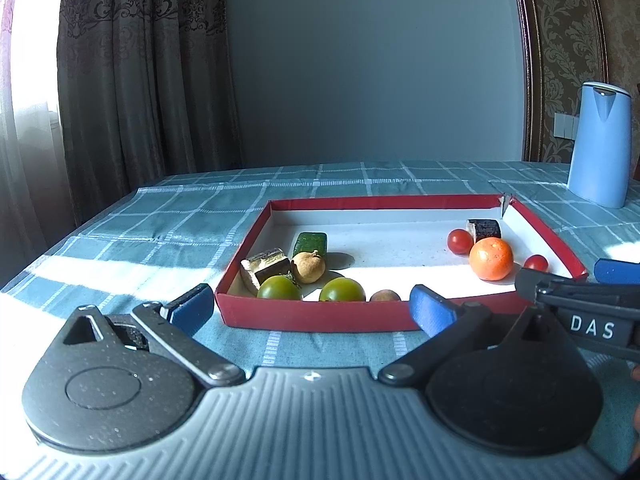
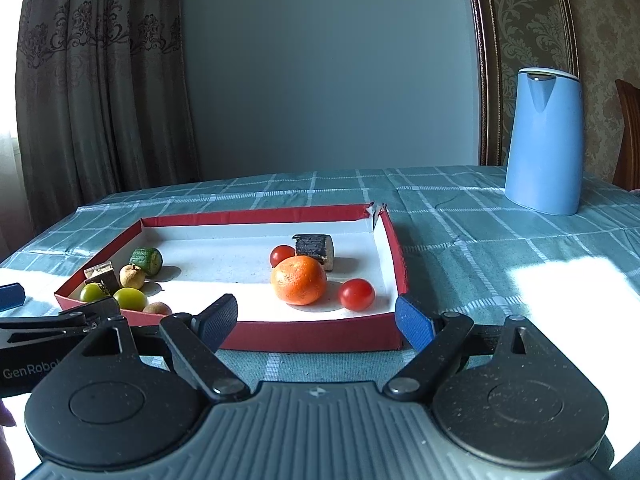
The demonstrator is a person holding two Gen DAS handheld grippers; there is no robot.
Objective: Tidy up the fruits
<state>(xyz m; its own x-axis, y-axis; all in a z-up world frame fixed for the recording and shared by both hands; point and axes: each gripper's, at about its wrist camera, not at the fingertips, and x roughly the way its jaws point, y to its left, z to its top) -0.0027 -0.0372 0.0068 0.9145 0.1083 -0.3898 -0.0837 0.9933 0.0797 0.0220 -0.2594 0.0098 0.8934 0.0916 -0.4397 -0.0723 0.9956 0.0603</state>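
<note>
A shallow red box (image 1: 320, 316) (image 2: 320, 334) with a white floor lies on the checked tablecloth. At its left are two green tomatoes (image 1: 279, 289) (image 1: 342, 290), a brown longan (image 1: 308, 267), a smaller brown fruit (image 1: 385, 296), a green chunk (image 1: 310, 243) and a dark block (image 1: 266, 268). At its right are an orange (image 1: 491, 259) (image 2: 299, 280), two red cherry tomatoes (image 2: 357, 294) (image 2: 282, 256) and a dark block (image 2: 314, 249). My left gripper (image 1: 312, 312) is open and empty just before the box's near wall. My right gripper (image 2: 316, 324) is open and empty before the box's right half.
A tall light-blue jug (image 1: 600, 144) (image 2: 544, 140) stands on the table at the back right. Curtains hang at the left, a grey wall behind. A wooden chair (image 2: 628, 136) shows at the far right. Sunlight patches fall on the cloth.
</note>
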